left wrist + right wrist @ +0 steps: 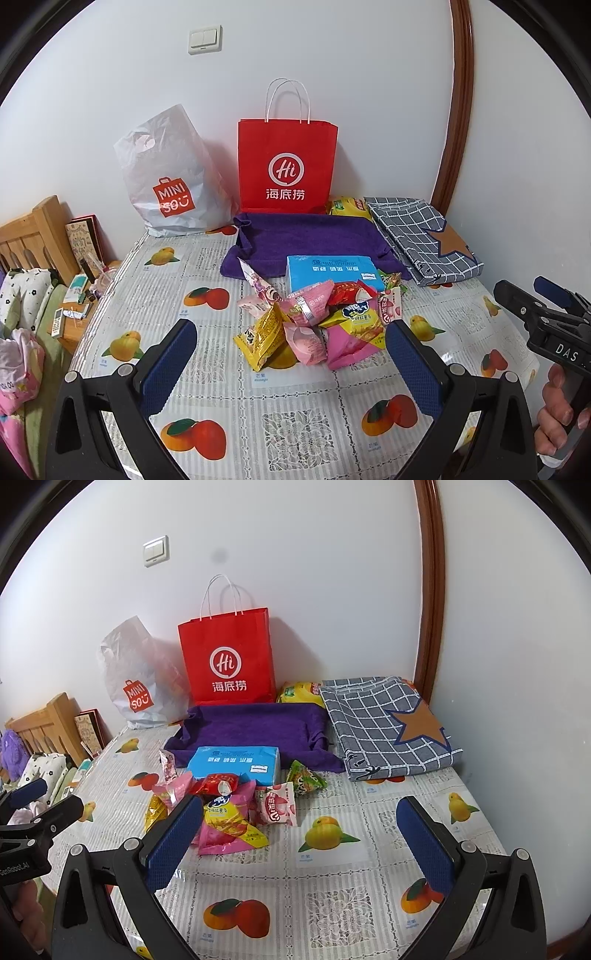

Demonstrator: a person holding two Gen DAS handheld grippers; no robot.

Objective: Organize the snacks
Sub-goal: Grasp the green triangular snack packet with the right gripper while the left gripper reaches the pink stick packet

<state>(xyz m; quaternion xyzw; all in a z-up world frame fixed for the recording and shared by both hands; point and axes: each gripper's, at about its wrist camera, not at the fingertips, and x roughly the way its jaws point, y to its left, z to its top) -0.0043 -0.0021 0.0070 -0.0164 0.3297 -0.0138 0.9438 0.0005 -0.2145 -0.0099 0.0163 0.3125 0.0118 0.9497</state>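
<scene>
Snack packets heaped before empty purple fabric tray; nothing sorted yet.
Left gripper and right gripper both spread wide, holding nothing.

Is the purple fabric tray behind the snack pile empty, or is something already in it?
Empty, as far as visible: the purple fabric tray shows bare purple floor in both views. The blue tissue pack hides its front edge.

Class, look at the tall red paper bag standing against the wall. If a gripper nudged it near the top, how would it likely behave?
The red paper bag stands tall and narrow with only the wall behind it, so it would probably tip sideways or forward. Its flat, uncreased sides suggest fairly stiff paper. It looks light, though its contents cannot be seen.
</scene>
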